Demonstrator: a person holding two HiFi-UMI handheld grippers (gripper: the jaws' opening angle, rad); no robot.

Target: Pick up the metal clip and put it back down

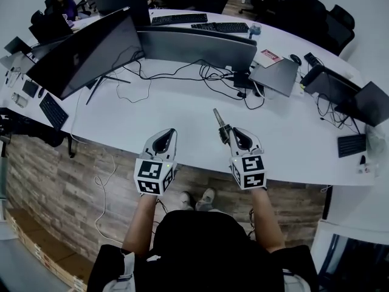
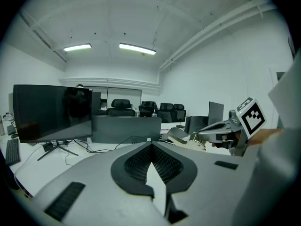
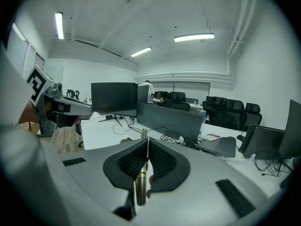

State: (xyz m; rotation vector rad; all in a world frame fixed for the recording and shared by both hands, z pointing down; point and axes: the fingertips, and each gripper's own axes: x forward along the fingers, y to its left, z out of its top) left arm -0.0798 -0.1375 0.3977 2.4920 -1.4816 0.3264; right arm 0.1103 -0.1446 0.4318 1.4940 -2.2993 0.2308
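The metal clip (image 1: 219,121) is a slim silvery piece that sticks out forward and to the left from my right gripper (image 1: 226,132), which is shut on it above the front edge of the white table (image 1: 182,111). In the right gripper view the clip (image 3: 140,185) runs lengthwise between the pressed pads, its tip showing past the right gripper (image 3: 147,140). My left gripper (image 1: 172,131) hovers level with it, a hand's width to the left, shut and empty. In the left gripper view the left gripper (image 2: 151,146) has its tips touching, and the clip (image 2: 181,136) shows at the right.
A large dark monitor (image 1: 85,50) stands on the table at the left, a wide one (image 1: 194,46) behind the middle. Black cables (image 1: 182,75) trail between them. A closed laptop (image 1: 281,75) lies at the right, keyboards (image 1: 179,19) and office chairs (image 1: 316,14) beyond. Wood floor (image 1: 67,193) below.
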